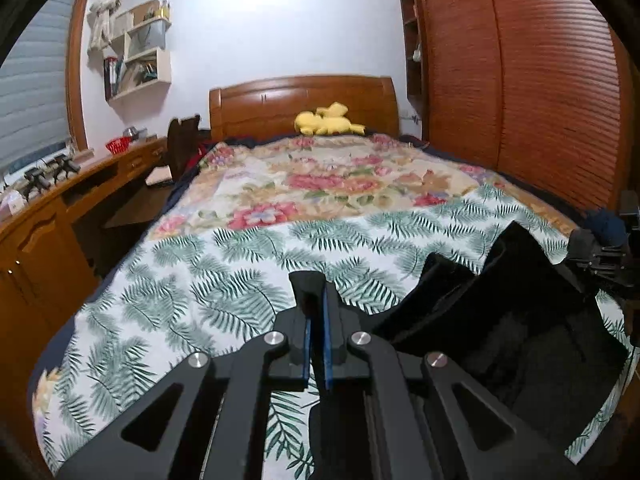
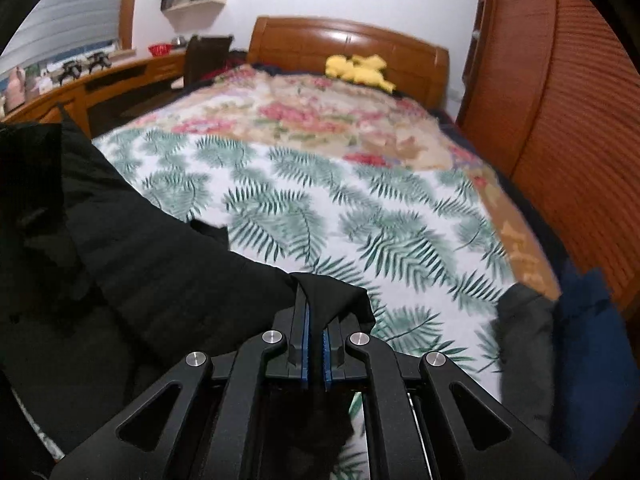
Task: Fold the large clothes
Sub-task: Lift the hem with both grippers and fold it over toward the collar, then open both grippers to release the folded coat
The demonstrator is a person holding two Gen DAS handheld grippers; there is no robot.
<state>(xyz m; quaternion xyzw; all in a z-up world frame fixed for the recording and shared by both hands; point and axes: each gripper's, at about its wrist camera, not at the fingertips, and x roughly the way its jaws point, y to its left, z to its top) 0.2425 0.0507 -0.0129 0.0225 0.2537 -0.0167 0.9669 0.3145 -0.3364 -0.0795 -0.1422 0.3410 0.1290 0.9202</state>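
Both closed on black garment: left gripper lower centre, right gripper lower centre, above leaf-print sheet.

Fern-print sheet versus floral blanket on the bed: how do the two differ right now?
The fern-print sheet is white with green leaves; the floral blanket is beige with pink and red flowers. The sheet covers the near end of the bed, the blanket the far end toward the headboard. The black garment lies over the sheet, not the blanket. Both are spread flat.
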